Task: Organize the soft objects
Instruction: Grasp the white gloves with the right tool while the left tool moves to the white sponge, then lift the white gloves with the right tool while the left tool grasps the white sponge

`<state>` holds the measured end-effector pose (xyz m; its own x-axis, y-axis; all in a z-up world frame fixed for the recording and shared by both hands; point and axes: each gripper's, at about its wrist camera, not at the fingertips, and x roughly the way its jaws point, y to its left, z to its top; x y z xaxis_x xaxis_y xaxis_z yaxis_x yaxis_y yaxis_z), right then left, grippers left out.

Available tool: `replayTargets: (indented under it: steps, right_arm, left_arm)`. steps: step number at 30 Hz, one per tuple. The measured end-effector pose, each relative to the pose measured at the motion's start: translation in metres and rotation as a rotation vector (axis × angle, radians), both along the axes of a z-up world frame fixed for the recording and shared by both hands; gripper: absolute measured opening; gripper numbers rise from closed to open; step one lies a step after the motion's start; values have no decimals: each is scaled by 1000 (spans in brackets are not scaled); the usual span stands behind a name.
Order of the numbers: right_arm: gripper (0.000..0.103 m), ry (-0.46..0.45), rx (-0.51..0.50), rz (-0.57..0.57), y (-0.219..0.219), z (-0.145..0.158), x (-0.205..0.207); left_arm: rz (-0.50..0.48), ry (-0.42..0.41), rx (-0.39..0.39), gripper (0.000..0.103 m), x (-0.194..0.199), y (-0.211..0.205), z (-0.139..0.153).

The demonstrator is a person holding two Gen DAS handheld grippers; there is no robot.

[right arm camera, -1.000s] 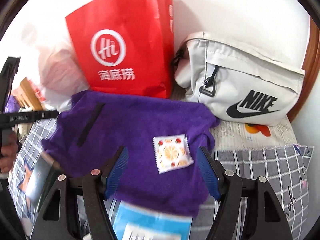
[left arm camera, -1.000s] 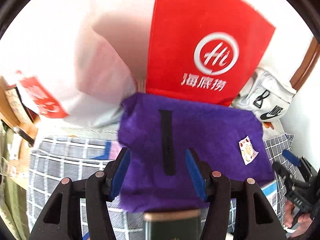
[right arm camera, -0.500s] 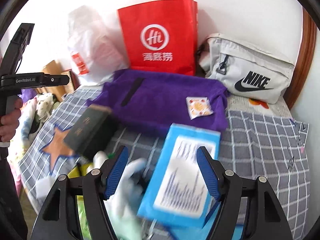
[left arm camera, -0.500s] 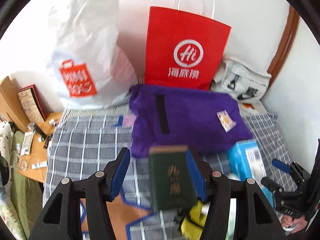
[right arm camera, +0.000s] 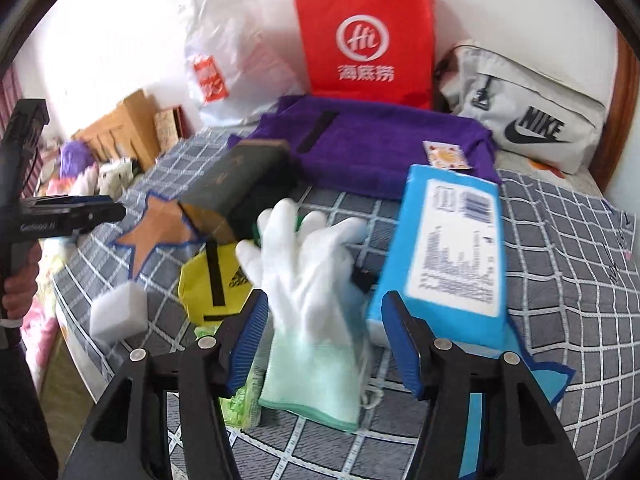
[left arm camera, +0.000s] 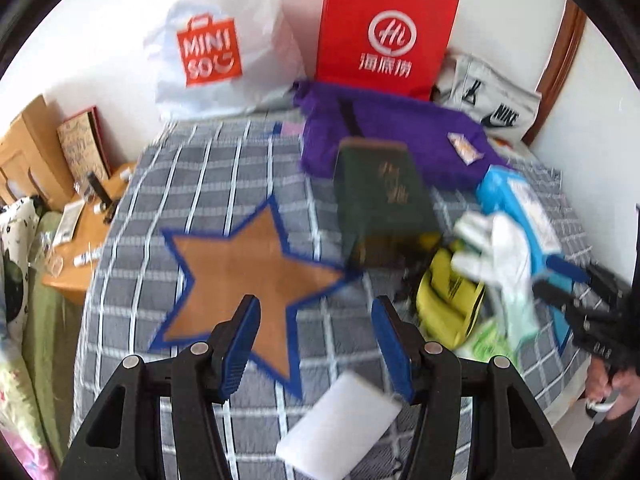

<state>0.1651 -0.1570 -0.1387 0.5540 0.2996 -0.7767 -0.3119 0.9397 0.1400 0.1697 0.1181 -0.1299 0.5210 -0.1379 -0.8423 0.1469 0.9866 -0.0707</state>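
Note:
A white glove with a green cuff (right arm camera: 312, 300) lies on the checked bed cover, right in front of my open right gripper (right arm camera: 324, 336); it also shows in the left wrist view (left arm camera: 504, 264). A purple towel (right arm camera: 380, 144) lies at the back, also seen in the left wrist view (left arm camera: 400, 132), with a black strap (right arm camera: 316, 132) and a small sachet (right arm camera: 446, 155) on it. A white sponge block (left arm camera: 340, 428) lies just below my open, empty left gripper (left arm camera: 316, 340); it shows in the right wrist view too (right arm camera: 118, 314). A yellow pouch (right arm camera: 212, 280) lies beside the glove.
A dark green book (left arm camera: 380, 200), a blue tissue pack (right arm camera: 452, 252) and a green packet (right arm camera: 240, 396) lie on the bed. A red paper bag (left arm camera: 384, 32), a white Miniso bag (left arm camera: 208, 44) and a grey Nike bag (right arm camera: 528, 112) stand against the wall. A wooden bedside table (left arm camera: 76, 248) is at left.
Both grippers have pulled back from the purple towel toward the bed's near edge. The book, glove, blue pack, yellow pouch and sponge have come into view.

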Motion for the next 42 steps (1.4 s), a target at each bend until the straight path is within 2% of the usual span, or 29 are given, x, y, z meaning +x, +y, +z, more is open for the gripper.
replayTargets:
  steps: [5, 10, 11, 12, 15, 17, 23, 29, 33, 37, 41, 42]
  right_arm:
    - [54, 1, -47, 1, 19, -12, 11]
    - [35, 4, -112, 7, 27, -28, 21]
    - [24, -2, -127, 1, 26, -29, 21]
    - [18, -4, -117, -1, 23, -27, 21]
    - [11, -4, -11, -6, 7, -14, 15]
    - [11, -26, 40, -22, -5, -3, 8]
    - [11, -60, 94, -33, -27, 19, -21]
    - [11, -69, 77, -60, -47, 22, -49]
    - [11, -39, 51, -89, -64, 11, -64]
    - [11, 27, 16, -112, -76, -13, -71]
    - [16, 71, -8, -140, -80, -35, -70]
    - [22, 79, -8, -140, -80, -38, -70]
  left_arm:
    - [5, 22, -6, 56, -22, 9, -11]
    - [-10, 23, -18, 57, -33, 13, -17]
    - [-13, 28, -20, 57, -34, 13, -19]
    - [-15, 33, -23, 57, -34, 13, -21]
    - [-28, 51, -27, 61, -35, 11, -26]
    - [-47, 51, -18, 66, -39, 7, -29]
    - [-125, 66, 11, 74, -51, -10, -39]
    - [-115, 107, 73, 75, -50, -20, -61]
    - [-97, 91, 92, 75, -50, -23, -65]
    - [-69, 75, 97, 72, -51, -27, -60]
    - [-71, 71, 43, 71, -51, -32, -49]
    - [-74, 64, 44, 71, -51, -34, -46]
